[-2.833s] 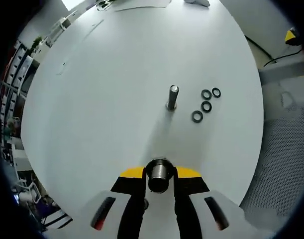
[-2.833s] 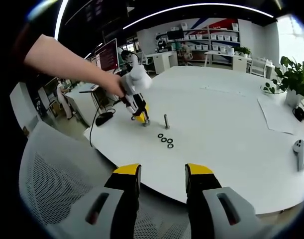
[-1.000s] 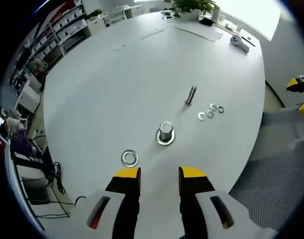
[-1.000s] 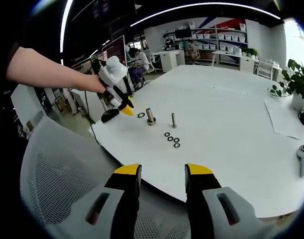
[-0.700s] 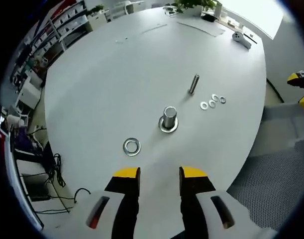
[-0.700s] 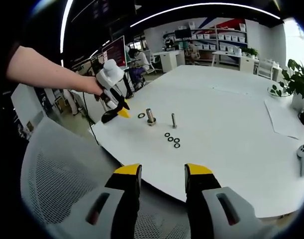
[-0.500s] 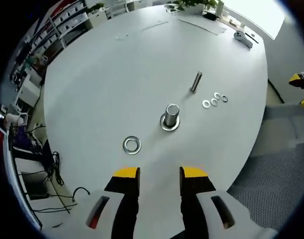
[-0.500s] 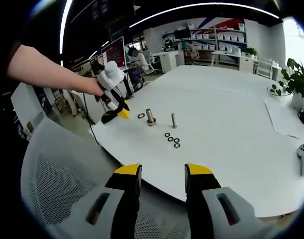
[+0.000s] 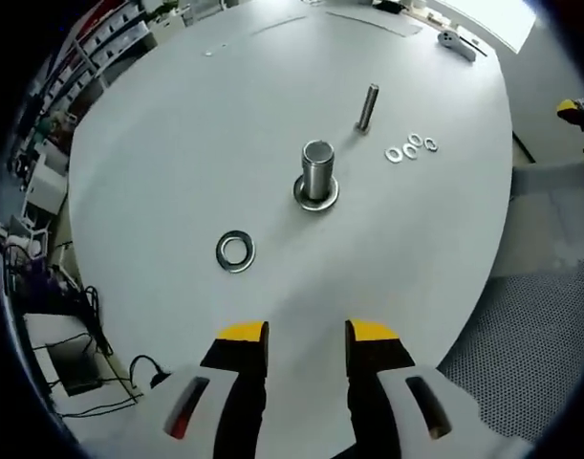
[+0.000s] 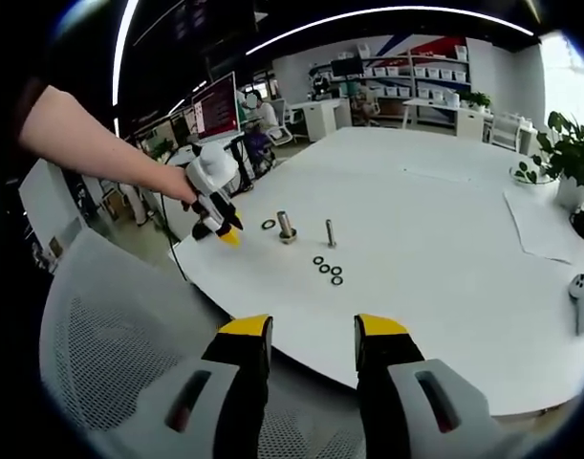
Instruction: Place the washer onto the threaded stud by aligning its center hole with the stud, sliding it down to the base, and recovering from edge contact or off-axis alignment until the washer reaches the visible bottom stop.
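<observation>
Two yellow-tipped jaws of the left gripper (image 9: 293,337) stand apart and empty in the left gripper view, hovering off the table's near edge. Since 2.8 seconds ago the thick stud (image 9: 317,170) has left those jaws and now stands upright on a flat collar at twelve o'clock. A loose steel washer (image 9: 235,251), flat and shiny, lies at eleven o'clock, not yet threaded on. Beyond stand a thin threaded stud (image 9: 367,106) and three small washers (image 9: 410,146).

From the right gripper view, the right gripper (image 10: 311,342) is parted, empty, over a mesh chair (image 10: 129,373), well back from the smooth white table (image 10: 444,277).
</observation>
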A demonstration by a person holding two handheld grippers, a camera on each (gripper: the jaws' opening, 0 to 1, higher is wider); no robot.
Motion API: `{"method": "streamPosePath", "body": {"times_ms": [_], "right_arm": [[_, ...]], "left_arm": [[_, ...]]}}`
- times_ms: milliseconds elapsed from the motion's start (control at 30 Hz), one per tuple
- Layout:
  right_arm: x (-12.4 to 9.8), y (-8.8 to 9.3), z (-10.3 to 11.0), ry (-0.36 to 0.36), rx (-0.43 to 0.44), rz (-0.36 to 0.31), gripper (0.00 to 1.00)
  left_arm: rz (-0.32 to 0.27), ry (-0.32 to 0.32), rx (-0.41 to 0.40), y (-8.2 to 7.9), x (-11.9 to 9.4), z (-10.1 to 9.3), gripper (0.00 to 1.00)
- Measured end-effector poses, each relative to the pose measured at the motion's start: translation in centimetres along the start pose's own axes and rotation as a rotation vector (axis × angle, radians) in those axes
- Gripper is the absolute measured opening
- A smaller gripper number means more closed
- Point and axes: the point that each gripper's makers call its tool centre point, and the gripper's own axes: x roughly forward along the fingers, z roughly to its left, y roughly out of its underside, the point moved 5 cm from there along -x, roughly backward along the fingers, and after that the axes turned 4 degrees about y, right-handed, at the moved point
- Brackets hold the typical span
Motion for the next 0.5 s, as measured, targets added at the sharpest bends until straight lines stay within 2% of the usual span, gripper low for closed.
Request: {"method": "streamPosePath", "body": {"times_ms": [33, 100, 167, 200, 367, 400, 433, 467, 500], "right_arm": [[0.1, 0.0, -0.1, 0.003, 0.002, -0.001, 0.37], [0.1, 0.0, 0.0, 0.001, 0.002, 0.0, 0.37], [0.1, 0.0, -0.1, 0.004, -0.004, 0.004, 0.37], [0.1, 0.1, -0.1, 0.006, -0.003, 0.004, 0.37], [0.0, 0.0, -0.4, 0.024, 0.013, 0.001, 0.37], [0.1, 0.1, -0.5, 0.03, 0.006, 0.003, 0.38], [0.2, 0.1, -0.5, 0.033, 0.003, 0.006, 0.38], [0.3, 0.2, -0.5, 0.034, 0.003, 0.012, 0.38], [0.2, 0.2, -0.5, 0.036, 0.002, 0.016, 0.38]], "left_arm": [[0.013, 0.002, -0.003, -0.2, -0.1, -0.3, 0.31], [0.018, 0.001, 0.003, 0.3, 0.6, 0.7, 0.31], [0.011, -0.002, 0.005, -0.6, 0.2, 0.9, 0.31], [0.005, -0.004, -0.001, -0.6, 0.3, 1.3, 0.31], [-0.024, -0.034, -0.029, -1.4, 0.7, 4.0, 0.31], [-0.028, -0.037, -0.037, -1.5, 0.0, 3.1, 0.31], [-0.032, -0.04, -0.041, -1.6, -0.1, 3.2, 0.31], [-0.033, -0.041, -0.042, -1.6, 0.8, 4.9, 0.31], [-0.034, -0.04, -0.039, -1.6, 1.0, 5.2, 0.31]]}}
